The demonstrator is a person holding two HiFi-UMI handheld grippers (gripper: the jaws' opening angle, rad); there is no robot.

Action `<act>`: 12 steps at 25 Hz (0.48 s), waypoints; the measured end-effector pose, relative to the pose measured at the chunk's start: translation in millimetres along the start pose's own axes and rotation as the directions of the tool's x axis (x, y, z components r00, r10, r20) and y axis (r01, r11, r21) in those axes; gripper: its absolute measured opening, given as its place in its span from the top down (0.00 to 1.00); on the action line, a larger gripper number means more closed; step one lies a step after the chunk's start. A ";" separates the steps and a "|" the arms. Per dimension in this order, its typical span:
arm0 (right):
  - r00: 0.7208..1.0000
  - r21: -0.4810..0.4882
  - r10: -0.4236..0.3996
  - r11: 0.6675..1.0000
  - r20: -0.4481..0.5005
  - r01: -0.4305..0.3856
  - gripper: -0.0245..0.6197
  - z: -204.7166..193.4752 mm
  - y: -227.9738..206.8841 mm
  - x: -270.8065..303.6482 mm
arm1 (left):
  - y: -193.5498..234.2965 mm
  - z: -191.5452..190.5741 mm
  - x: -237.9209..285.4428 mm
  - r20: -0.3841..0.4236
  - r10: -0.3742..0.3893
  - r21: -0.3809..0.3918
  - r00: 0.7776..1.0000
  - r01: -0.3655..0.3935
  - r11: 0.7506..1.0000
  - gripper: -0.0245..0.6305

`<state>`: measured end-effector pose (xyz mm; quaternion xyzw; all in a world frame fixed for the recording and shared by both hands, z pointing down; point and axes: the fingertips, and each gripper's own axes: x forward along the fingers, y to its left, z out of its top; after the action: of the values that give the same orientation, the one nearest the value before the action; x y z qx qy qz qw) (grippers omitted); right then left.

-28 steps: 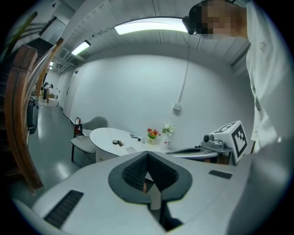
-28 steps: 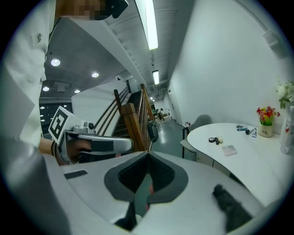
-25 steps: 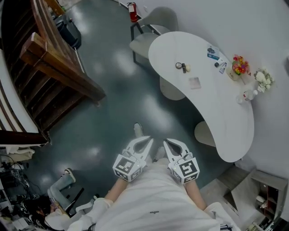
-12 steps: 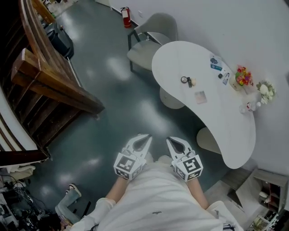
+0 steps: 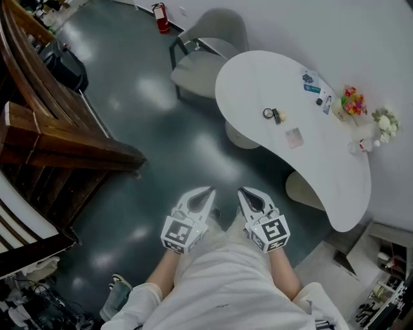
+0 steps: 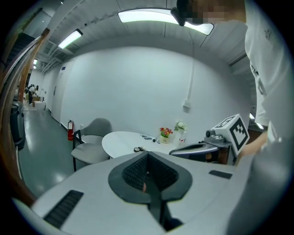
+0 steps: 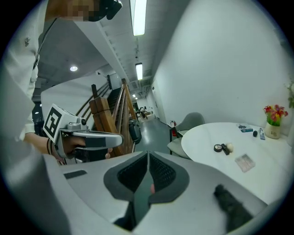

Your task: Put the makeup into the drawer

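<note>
The makeup lies on a white curved table (image 5: 326,167) ahead and to the right: a round compact (image 5: 268,113) beside a black piece (image 5: 277,116), a pale square case (image 5: 294,137), and small items (image 5: 310,81) at the far end. The compact (image 7: 218,148) also shows in the right gripper view. My left gripper (image 5: 208,191) and right gripper (image 5: 242,192) hang side by side over the dark floor, well short of the table. Both are shut with nothing between the jaws. I see no drawer.
A grey chair (image 5: 206,55) stands at the table's far left. Flowers (image 5: 353,101) and a white bouquet (image 5: 386,121) sit at the table's wall side. A wooden staircase (image 5: 58,138) rises on the left, a fire extinguisher (image 5: 159,17) stands far back, and shelving (image 5: 387,258) is at the lower right.
The person has walked forward: the staircase has slid left and down in the head view and the table's near end sits closer. Both grippers stayed shut, side by side.
</note>
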<state>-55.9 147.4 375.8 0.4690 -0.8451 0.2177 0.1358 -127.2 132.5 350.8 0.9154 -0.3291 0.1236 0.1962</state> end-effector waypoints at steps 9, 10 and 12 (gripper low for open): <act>1.000 0.005 0.005 1.000 -0.012 -0.005 0.93 -19.1 -35.1 41.6 | 29.7 -13.6 48.2 0.014 -0.016 -0.017 1.000 0.016 1.000 0.95; 1.000 0.002 0.010 1.000 -0.014 -0.010 0.93 -23.4 -38.8 46.2 | 33.4 -17.8 53.1 0.020 -0.009 -0.023 1.000 0.009 1.000 0.95; 1.000 0.005 0.018 1.000 -0.024 -0.017 0.92 -32.6 -47.3 55.8 | 40.1 -24.6 63.5 0.032 0.006 -0.041 0.999 -0.004 0.999 0.95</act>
<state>-44.0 100.6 439.7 0.4592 -0.8471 0.2263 0.1428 -107.9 79.9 406.5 0.9122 -0.3369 0.1028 0.2092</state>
